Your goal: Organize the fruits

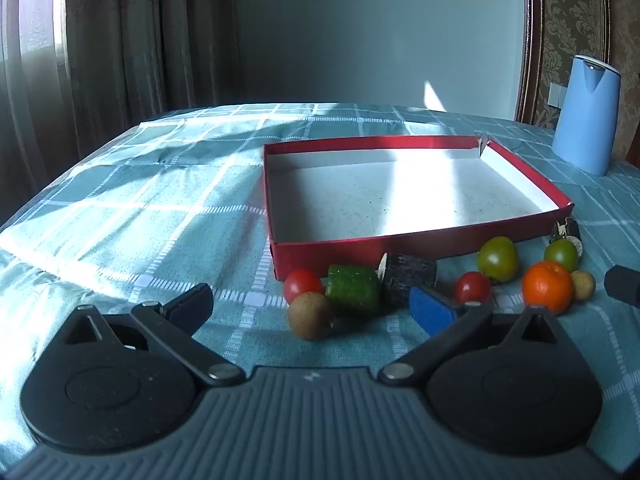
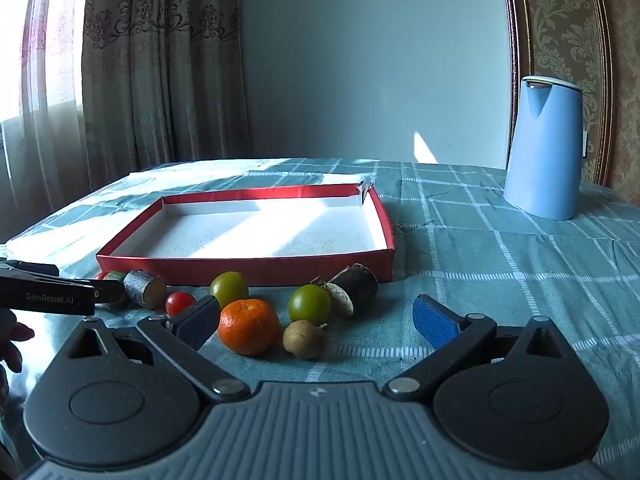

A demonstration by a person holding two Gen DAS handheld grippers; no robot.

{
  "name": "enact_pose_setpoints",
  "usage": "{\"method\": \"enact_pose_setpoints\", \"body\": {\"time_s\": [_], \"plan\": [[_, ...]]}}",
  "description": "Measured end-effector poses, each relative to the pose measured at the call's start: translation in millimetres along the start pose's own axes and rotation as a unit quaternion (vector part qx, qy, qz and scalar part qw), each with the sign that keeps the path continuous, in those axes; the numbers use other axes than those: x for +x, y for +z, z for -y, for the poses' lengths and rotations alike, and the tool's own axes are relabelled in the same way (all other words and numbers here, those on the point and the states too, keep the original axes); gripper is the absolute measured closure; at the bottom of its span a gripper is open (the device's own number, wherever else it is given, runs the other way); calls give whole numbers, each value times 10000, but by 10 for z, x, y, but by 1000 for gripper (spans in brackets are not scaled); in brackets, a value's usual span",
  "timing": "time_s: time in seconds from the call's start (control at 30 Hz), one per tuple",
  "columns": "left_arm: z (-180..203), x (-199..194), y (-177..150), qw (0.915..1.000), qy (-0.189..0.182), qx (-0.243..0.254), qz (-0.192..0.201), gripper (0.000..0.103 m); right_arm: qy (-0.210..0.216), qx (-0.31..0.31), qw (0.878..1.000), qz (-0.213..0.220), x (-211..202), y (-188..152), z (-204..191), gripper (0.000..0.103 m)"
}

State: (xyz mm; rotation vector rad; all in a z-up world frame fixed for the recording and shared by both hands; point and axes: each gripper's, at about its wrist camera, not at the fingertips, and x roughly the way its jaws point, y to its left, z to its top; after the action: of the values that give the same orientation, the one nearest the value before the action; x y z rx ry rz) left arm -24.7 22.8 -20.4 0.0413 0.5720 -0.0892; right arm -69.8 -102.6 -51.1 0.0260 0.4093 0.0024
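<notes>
- Both tongs are spread wide, holding nothing: left gripper, right gripper.
- Brown longan lies between the left fingers; orange mandarin and another longan lie between the right ones.
- Only the left view clearly shows the green cucumber piece, at 12 o'clock.
- Red tray sits beyond the fruit; blue kettle stands at 2 o'clock.

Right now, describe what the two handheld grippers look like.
Both match: a grey ribbed body with a small white mark, two black round hubs and black link arms with silver pins. The left gripper and right gripper each carry a blue textured pad on one finger. The left one's side reads "GenRobot.AI" in the right wrist view.
</notes>
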Motion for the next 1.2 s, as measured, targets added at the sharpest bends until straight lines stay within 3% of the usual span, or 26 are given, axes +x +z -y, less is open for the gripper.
{"method": "enact_pose_setpoints", "body": {"time_s": [0.27, 0.5, 0.63, 0.77, 1.0, 1.2], "plan": [[-85, -30, -92, 10000, -28, 62, 63, 0, -106, -242, 9995, 145, -11, -74, -12, 0], [-119, -52, -120, 9997, -106, 134, 181, 0, -183, -265, 9995, -42, 77, -76, -11, 1], [-101, -46, -145, 9996, -82, 205, 179, 0, -110, -164, 9997, -159, 158, -74, -9, 7], [-110, -43, -152, 9996, -93, 185, 171, 0, 84, -20, 9992, -389, 278, -69, 5, 24], [-112, -36, -155, 9997, -111, 179, 160, 0, 181, 162, 9989, -409, 303, -45, 15, 25], [-96, -15, -163, 9996, -118, 210, 131, 0, 13, 74, 9992, -396, 275, -30, 34, 25]]}}
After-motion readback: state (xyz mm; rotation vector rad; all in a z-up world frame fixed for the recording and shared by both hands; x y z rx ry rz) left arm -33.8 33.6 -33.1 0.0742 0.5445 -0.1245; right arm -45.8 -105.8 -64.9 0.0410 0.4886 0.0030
